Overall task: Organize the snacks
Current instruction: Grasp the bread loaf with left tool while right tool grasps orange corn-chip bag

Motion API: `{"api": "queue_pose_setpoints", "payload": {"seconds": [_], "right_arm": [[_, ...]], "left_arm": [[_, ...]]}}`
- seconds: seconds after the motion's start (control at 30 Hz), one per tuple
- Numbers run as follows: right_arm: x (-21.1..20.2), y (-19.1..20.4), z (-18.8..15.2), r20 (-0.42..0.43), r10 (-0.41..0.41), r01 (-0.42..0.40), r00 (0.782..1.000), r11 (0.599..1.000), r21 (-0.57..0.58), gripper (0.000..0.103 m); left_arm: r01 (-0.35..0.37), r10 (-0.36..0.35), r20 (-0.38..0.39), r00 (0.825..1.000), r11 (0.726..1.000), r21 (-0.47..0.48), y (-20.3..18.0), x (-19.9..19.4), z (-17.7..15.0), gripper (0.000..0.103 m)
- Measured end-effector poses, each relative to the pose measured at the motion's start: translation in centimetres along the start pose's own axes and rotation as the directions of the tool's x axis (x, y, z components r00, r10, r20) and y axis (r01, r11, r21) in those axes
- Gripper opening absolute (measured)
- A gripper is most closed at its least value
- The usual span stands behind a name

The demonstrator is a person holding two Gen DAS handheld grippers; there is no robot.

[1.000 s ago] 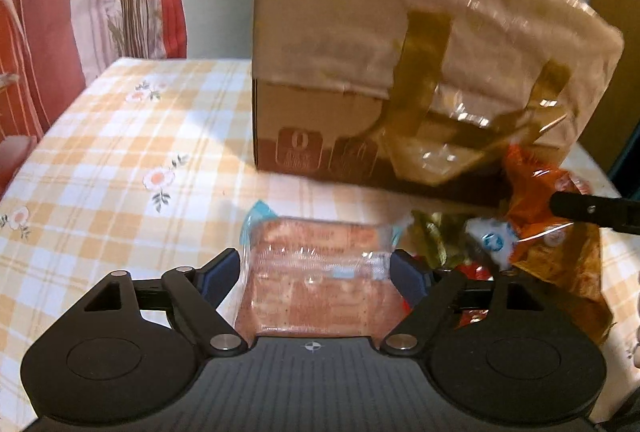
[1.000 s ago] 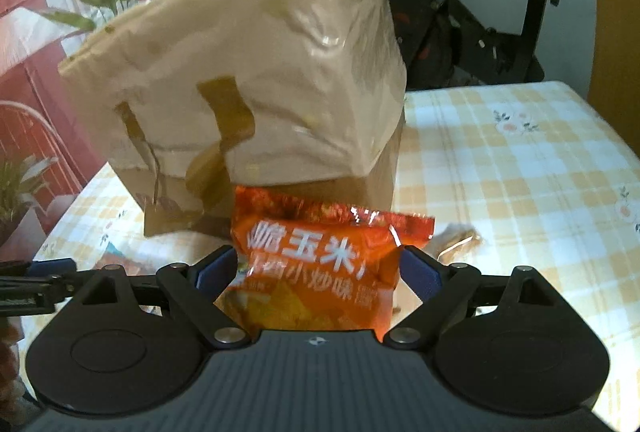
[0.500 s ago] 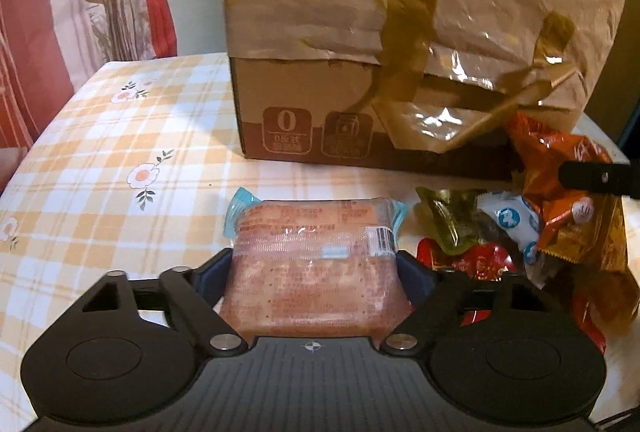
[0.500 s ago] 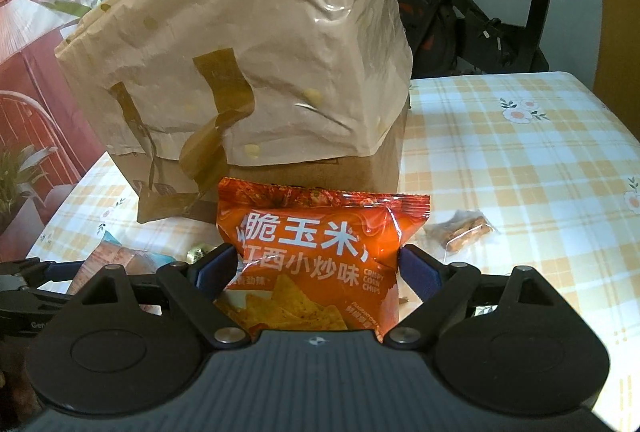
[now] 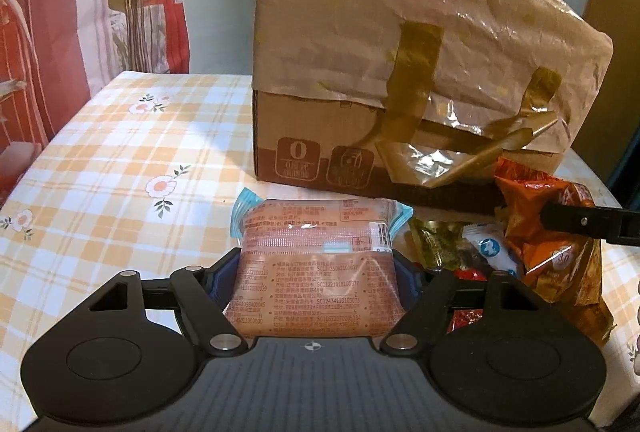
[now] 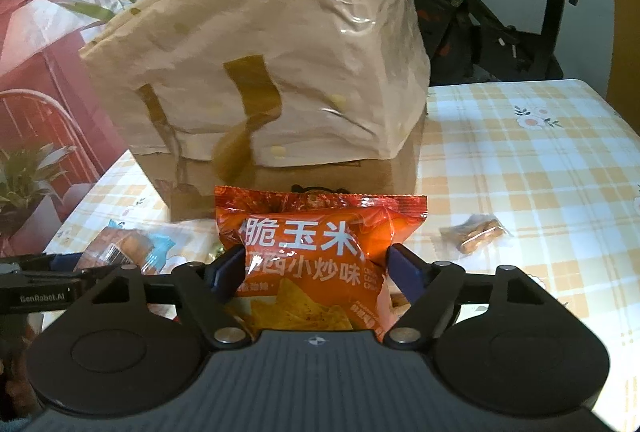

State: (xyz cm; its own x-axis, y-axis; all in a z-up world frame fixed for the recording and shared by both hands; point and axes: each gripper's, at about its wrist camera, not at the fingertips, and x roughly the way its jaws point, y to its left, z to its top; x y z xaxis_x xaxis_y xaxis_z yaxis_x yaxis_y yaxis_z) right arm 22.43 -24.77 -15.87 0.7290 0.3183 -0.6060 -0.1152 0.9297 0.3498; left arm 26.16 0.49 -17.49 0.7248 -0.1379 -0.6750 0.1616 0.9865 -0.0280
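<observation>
Here we list: left gripper (image 5: 318, 272) jaws closing on pink packet (image 5: 320, 272); right gripper (image 6: 316, 268) jaws closing on orange chip bag (image 6: 316, 252); only the right view shows small brown snack (image 6: 476, 232) on table (image 6: 540, 172).

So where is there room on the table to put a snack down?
There is bare tablecloth left of the cardboard box, and more to its right, beyond the small clear packet. It is crowded in front of the box, around the pile of snacks.

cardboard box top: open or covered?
Covered. A crumpled paper bag with taped handles is pulled down over the top of the cardboard box; only the box's lower band shows. Contents: cannot tell.
</observation>
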Motion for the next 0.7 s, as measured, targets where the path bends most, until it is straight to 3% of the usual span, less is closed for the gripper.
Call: {"api": "queue_pose_setpoints", "payload": {"seconds": [0.7], "right_arm": [[-2.3, 1.8, -0.2, 0.055, 0.034, -0.030, 0.998, 0.997, -0.075, 0.074]], "left_arm": [[0.013, -0.012, 0.084, 0.996, 1.000, -0.013, -0.2, -3.3, 0.8, 0.077]]}}
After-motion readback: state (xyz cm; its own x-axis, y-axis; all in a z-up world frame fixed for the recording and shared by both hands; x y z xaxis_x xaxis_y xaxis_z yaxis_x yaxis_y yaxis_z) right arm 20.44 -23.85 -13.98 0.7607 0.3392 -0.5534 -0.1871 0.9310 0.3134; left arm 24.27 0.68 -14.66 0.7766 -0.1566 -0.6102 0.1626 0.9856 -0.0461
